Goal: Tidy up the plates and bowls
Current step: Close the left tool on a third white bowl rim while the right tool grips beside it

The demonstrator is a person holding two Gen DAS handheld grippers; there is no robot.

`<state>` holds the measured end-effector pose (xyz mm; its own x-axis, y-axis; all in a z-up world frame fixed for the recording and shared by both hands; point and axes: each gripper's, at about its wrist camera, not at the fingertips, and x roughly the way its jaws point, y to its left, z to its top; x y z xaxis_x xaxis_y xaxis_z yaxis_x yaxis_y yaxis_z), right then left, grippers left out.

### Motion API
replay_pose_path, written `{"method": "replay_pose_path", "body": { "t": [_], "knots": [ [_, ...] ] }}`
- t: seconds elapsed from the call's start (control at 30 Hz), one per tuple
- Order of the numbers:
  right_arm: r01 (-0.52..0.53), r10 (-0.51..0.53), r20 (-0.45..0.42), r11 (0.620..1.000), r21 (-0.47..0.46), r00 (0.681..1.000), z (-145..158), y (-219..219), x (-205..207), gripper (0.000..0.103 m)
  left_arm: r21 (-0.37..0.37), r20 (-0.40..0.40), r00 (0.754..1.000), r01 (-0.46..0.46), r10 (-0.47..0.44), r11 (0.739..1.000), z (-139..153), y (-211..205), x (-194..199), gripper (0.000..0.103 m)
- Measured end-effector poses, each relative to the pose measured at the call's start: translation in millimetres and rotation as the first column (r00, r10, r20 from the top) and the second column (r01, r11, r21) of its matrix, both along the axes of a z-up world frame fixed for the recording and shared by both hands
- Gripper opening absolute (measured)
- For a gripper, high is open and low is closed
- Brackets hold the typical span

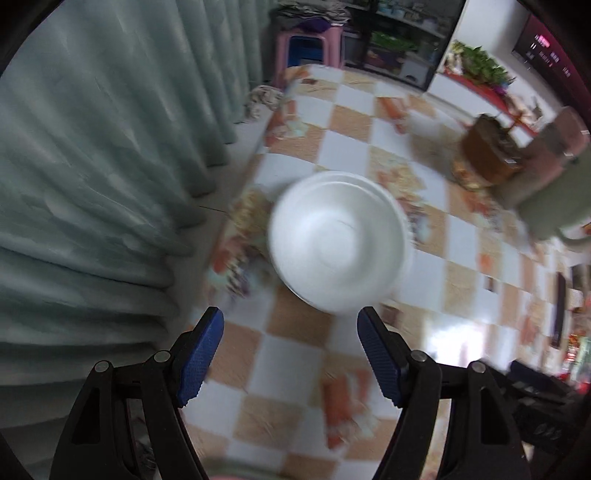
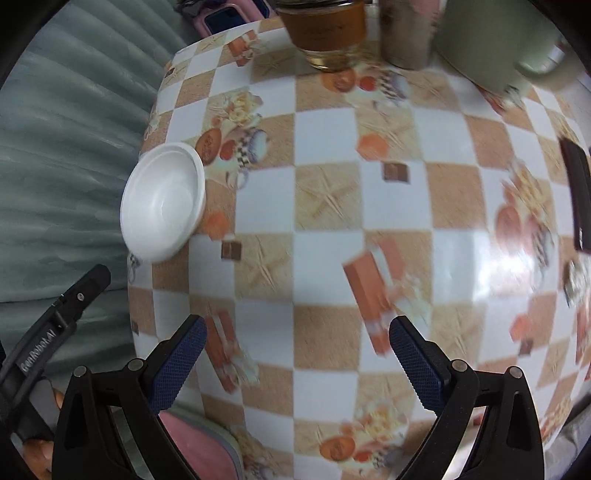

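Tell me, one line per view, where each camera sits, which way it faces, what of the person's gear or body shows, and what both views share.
Left wrist: sits on the left gripper, faces steeply down at the stacked white bowls near the table edge beside the curtain; only its open blue-padded fingers show.
Right wrist: sits on the right gripper, faces down on the checkered tablecloth; its open fingers show, plus the other gripper's black body and a hand at lower left.
Shared: bowls, tablecloth, curtain, amber jar, green mug.
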<state>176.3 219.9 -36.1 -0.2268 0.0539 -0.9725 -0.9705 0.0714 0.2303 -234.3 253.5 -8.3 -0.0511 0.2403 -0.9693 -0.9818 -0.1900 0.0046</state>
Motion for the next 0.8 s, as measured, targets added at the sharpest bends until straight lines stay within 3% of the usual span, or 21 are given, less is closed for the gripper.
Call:
{"method": "replay_pose_path", "body": {
  "t": [0.1, 0.3, 0.57, 0.67, 0.73, 0.77, 0.8],
  "knots": [
    [0.008, -0.008, -0.005, 1.0, 0.023, 1.0, -7.5, 24.4, -13.0, 0.1, -0.026, -0.022, 1.0, -0.004, 0.003, 1.0, -19.7, 18.8, -6.0, 0.078],
    [-0.014, 0.014, -0.002, 0.999, 0.045, 1.0, -28.1, 70.5, -39.6, 0.1, -0.005, -0.041, 0.999, -0.036, 0.035, 0.999, -40.2, 50.0, -12.9, 0.078],
    [-0.067, 0.066, 0.021, 0.997, 0.039, 0.998, -57.0, 98.6, -72.6, 0.099, -0.036, -0.098, 0.995, -0.005, 0.002, 0.999, -70.1, 82.7, -16.3, 0.078],
    [-0.075, 0.074, 0.009, 0.997, 0.022, 0.997, -64.2, 100.1, -80.8, 0.082, -0.079, -0.083, 0.996, 0.012, -0.019, 0.997, -82.3, 88.9, -17.8, 0.078],
    [-0.086, 0.086, -0.002, 0.996, -0.006, 0.996, -70.3, 99.7, -84.5, 0.054, -0.102, -0.05, 0.999, 0.015, -0.021, 0.995, -89.3, 90.6, -18.3, 0.061],
    [-0.093, 0.093, -0.001, 0.996, 0.001, 0.996, -70.4, 99.1, -87.2, 0.054, -0.107, -0.021, 1.0, 0.021, -0.024, 0.994, -91.4, 90.8, -17.4, 0.056],
    [-0.105, 0.105, -0.017, 0.994, 0.0, 0.994, -70.9, 99.0, -89.2, 0.046, -0.108, -0.014, 0.999, 0.029, -0.031, 0.994, -91.7, 91.3, -15.5, 0.049]
  ]
}}
